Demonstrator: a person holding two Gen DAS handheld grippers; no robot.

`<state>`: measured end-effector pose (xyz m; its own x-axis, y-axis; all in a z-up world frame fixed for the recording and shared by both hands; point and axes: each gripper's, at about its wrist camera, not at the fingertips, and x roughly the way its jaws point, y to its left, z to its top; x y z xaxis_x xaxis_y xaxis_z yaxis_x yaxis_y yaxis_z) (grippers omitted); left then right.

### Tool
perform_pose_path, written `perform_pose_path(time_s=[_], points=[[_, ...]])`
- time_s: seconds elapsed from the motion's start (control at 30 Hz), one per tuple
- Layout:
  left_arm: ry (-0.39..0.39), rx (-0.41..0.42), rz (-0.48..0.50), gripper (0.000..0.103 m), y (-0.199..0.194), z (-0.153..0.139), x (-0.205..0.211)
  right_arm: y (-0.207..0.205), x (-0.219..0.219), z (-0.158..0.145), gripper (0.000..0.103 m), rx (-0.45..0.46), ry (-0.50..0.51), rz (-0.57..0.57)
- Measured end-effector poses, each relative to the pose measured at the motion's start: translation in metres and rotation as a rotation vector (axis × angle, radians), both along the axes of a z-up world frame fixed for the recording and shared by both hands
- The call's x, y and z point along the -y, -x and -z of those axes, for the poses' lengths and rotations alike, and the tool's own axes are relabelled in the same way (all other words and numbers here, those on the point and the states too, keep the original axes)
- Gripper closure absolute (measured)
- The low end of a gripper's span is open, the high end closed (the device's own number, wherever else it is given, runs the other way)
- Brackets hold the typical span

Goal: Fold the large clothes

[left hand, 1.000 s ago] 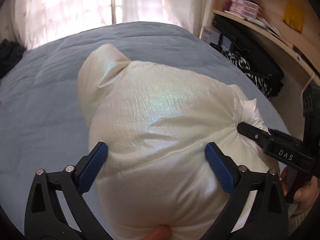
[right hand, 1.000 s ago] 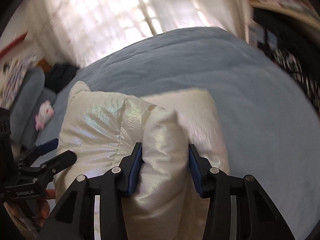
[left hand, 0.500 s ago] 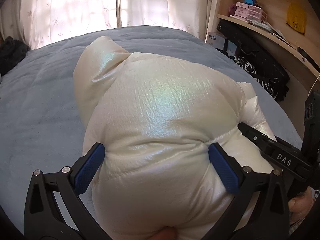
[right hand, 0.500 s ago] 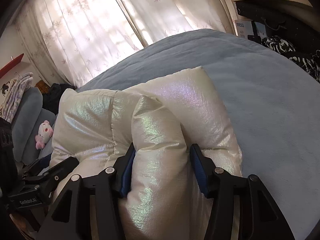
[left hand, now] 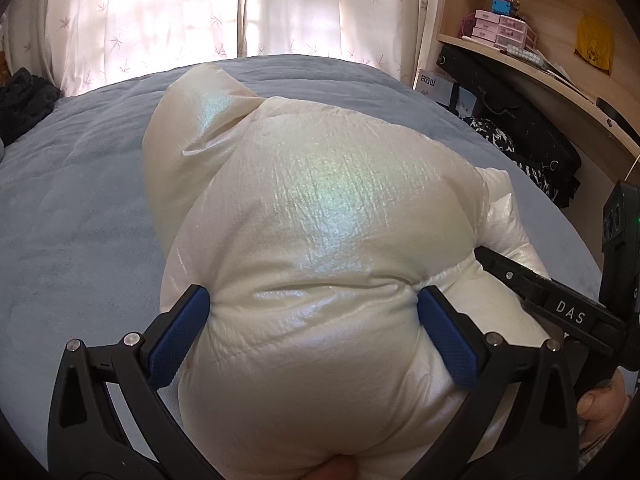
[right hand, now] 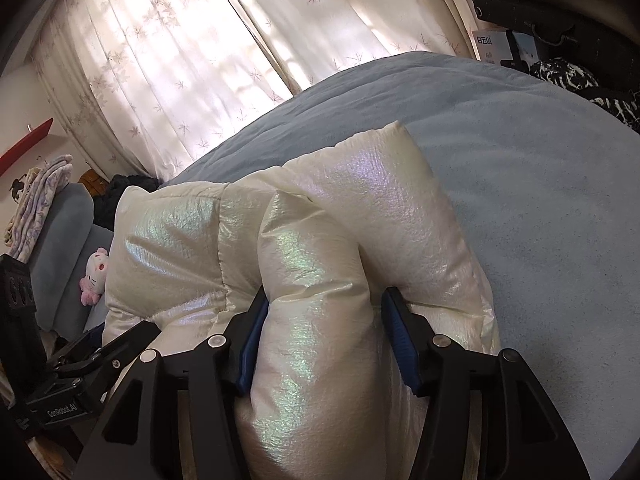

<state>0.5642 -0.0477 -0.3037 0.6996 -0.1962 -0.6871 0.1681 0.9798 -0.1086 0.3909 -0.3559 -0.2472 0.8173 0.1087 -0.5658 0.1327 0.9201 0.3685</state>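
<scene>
Both grippers (left hand: 312, 320) (right hand: 320, 332) on jacket (left hand: 320, 208), bare bed (right hand: 540, 200) beyond.

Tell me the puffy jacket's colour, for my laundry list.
Pearly cream-white with an iridescent sheen; the puffy jacket shows best in the left wrist view.

jacket: puffy pearl-white down jacket (left hand: 320, 248), bunched, shiny, fills centre of frame, lying on the bed
left hand-held gripper: (left hand: 316, 332) black arms, blue pads (left hand: 176, 336), wide apart, both pads pressing into jacket bulge
right hand-held gripper: (left hand: 536, 288) enters from right edge, black, "DAS" lettering, tip at jacket's right side; jaw state not readable
hand: (left hand: 600, 404) partly visible, lower right
bed: (left hand: 72, 208) blue-grey cover
curtains: (left hand: 200, 20) white, leaf print, backlit
shelf: (left hand: 532, 64) wooden, right, small boxes on it
</scene>
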Motion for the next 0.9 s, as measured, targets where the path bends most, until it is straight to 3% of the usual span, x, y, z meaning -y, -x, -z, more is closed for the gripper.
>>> perform_pose_path(time_s=[0.23,0.27,0.37,0.5,0.73,0.9], points=[[-0.014,-0.094,0.015,0.000,0.003,-0.010,-0.004,-0.004,-0.004,-0.015,0.047,-0.109,0.044,-0.025],[-0.003,-0.119,0.011,0.000,0.003,-0.012,-0.006,-0.003,-0.004,-0.019,0.043,-0.129,0.047,-0.031],[0.084,-0.225,-0.039,0.000,0.005,-0.021,-0.023,0.007,0.000,-0.034,0.018,-0.184,0.060,-0.015],[0.195,-0.338,-0.100,0.000,0.017,-0.029,-0.050,0.028,0.005,-0.054,0.013,-0.235,0.062,-0.012],[0.250,-0.374,-0.115,0.001,0.062,-0.048,-0.085,0.078,0.000,-0.093,0.001,-0.282,0.145,-0.032],[0.315,-0.395,-0.072,0.001,0.092,-0.058,-0.099,0.111,-0.004,-0.126,0.001,-0.227,0.156,-0.077]])
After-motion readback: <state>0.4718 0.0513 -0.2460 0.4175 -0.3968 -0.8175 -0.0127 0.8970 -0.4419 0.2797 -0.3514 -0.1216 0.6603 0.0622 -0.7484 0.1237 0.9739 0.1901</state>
